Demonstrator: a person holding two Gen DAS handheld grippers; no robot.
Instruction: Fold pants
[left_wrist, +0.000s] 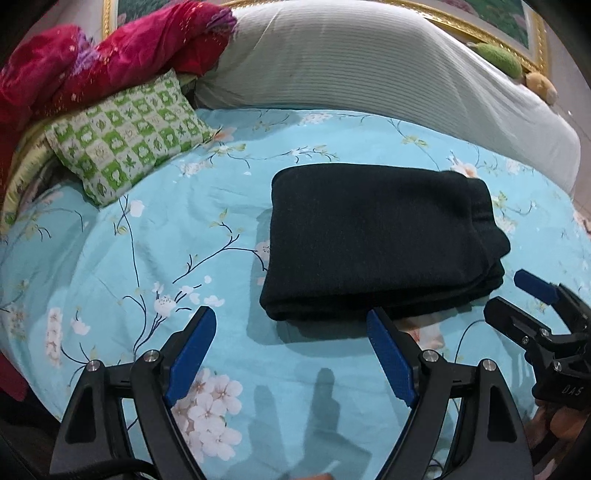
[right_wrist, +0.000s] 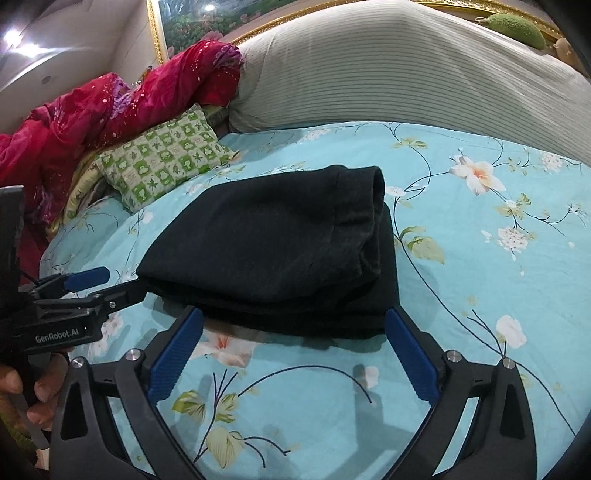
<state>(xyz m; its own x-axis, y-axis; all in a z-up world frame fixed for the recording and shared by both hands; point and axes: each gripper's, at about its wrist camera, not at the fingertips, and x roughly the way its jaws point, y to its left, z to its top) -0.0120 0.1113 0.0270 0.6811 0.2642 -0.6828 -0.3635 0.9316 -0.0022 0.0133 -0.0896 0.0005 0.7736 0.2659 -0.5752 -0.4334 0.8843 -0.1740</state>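
Note:
The black pants (left_wrist: 376, 240) lie folded into a compact thick rectangle on the blue floral bedsheet (left_wrist: 155, 236); they also show in the right wrist view (right_wrist: 280, 247). My left gripper (left_wrist: 291, 321) is open and empty, just in front of the pants' near edge. My right gripper (right_wrist: 295, 317) is open and empty, its fingertips at the pants' near edge, not clamping it. The right gripper shows at the right of the left wrist view (left_wrist: 513, 295), and the left gripper at the left of the right wrist view (right_wrist: 110, 282).
A green checked pillow (left_wrist: 129, 144) and a red quilt (left_wrist: 103, 59) lie at the back left. A long white striped bolster (left_wrist: 369, 70) runs along the headboard, with plush toys (left_wrist: 498, 55) at the far right.

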